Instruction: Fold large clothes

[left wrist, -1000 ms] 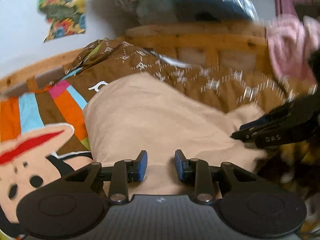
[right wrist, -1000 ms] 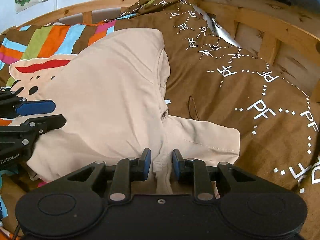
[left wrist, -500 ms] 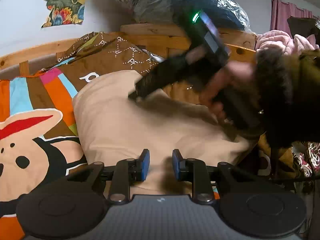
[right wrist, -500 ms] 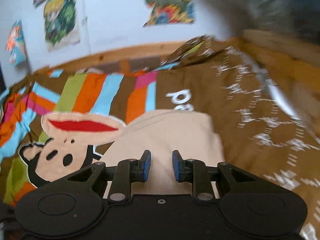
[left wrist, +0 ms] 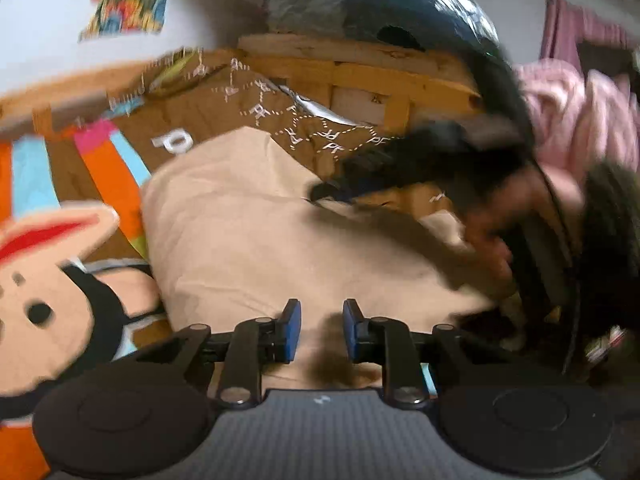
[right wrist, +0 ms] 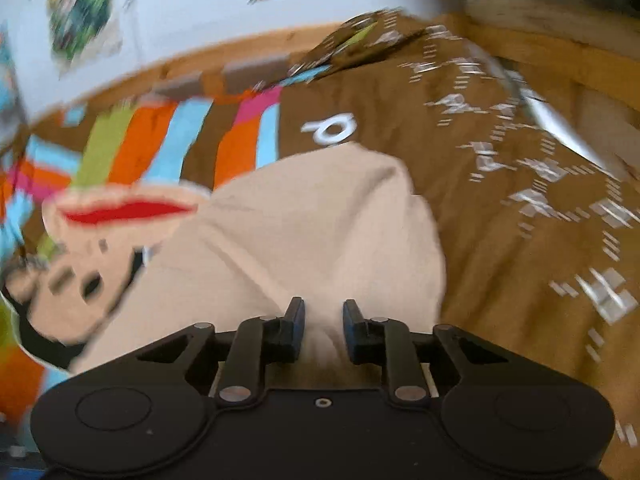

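A large beige garment (left wrist: 248,232) lies on a brown patterned duvet (left wrist: 208,120) on a bed. My left gripper (left wrist: 319,330) sits at the garment's near edge, its blue pads close together with a shadowed pinch of beige cloth between them. Over the garment's right side, blurred, hovers my right gripper (left wrist: 320,194), held by a person's hand (left wrist: 492,248). In the right wrist view the garment (right wrist: 320,232) bunches up into my right gripper (right wrist: 323,328). Creases run into the gap, and the jaws are starting to open on the cloth.
A wooden bed frame (left wrist: 360,68) runs along the far side, with bagged bedding (left wrist: 380,4) on top. Pink clothes (left wrist: 568,120) hang at the right. The duvet's bright cartoon print (right wrist: 120,208) lies left of the garment. Posters (right wrist: 80,8) are on the wall.
My right gripper left the spread sleeve at the right and swung up and across over the garment, cloth in its jaws. My left gripper stayed at the near edge, its jaws slightly narrower.
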The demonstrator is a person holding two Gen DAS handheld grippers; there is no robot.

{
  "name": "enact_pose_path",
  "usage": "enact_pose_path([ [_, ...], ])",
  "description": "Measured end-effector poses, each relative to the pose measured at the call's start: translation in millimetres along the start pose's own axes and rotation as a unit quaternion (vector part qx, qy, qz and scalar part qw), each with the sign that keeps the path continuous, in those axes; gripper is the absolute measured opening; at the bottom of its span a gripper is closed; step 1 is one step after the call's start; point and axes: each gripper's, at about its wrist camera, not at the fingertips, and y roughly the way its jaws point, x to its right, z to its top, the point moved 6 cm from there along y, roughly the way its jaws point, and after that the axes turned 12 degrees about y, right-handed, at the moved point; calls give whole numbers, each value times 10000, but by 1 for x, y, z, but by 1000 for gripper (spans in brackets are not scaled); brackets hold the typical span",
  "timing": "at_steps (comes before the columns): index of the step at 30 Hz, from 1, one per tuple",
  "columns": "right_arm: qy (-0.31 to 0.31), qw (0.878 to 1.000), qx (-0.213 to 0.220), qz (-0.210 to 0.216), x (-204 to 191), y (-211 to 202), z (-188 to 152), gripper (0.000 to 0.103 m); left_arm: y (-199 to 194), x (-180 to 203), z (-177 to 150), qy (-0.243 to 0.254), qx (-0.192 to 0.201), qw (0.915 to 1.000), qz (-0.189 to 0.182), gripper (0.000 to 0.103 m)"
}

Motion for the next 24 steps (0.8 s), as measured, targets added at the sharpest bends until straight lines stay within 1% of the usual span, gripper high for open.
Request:
enact_pose_path([
  [2,433,9989,88,150,7,-30,-6,34,6,-7,0,-342,-110,9992,-187,24],
  [4,582,9983,27,-29,14,-49,-22,34,11,-7,0,-311,-198,9992,-169,24],
  [5,551,9983,-63,-197,20,-53,-35,27,13,-3,1,-141,-230,9996,-73,24],
  [6,500,9983,-122,-269,23,-54,-44,19,14,1,0,-3,-245,9997,30,24],
  [8,382,9985,-152,-348,26,-53,-57,16,13,6,1,151,-248,9994,199,24],
  [11,342,9985,-171,-395,23,-47,-57,16,9,4,0,6,-219,9996,195,24],
  [14,627,9978,-92,-210,27,-49,-59,18,6,1,2,-153,-224,9995,132,24],
  [19,1058,9943,-70,82,37,-52,-56,18,7,3,5,-102,-259,9994,207,24],
  [24,1153,9932,-62,166,39,-52,-56,18,6,2,7,-150,-289,9992,235,27],
])
